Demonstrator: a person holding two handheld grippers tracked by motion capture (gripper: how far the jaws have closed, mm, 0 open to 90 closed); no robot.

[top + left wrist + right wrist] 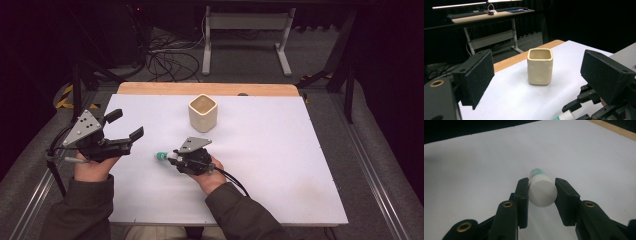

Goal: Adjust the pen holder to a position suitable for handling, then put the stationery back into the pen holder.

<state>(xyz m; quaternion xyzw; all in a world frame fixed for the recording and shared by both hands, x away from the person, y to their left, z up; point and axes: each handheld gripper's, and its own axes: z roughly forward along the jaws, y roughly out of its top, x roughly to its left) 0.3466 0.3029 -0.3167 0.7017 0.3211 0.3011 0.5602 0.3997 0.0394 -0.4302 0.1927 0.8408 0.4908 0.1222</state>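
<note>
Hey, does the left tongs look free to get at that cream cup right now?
Probably yes. The left tongs are open and face the cream cup across bare white table; the right tongs, gripping a small tube, sit off to the side.

We see a white table top (280, 150) with a strip of bare wood (210, 89) along its far edge, set on grey carpeted floor (310, 60). Beyond it stands the pale metal frame of a desk (245, 30), and a tangle of dark cables (170, 62) lies on the floor to its left. Metal rails (375, 170) run along both sides of the table, and yellow-and-black hazard tape (65, 97) marks the floor at far left. The room is dark — black curtains behind, and in the left gripper view a desk (486, 16) bearing a keyboard (465, 14) beneath a bright light strip (459, 5).
</note>
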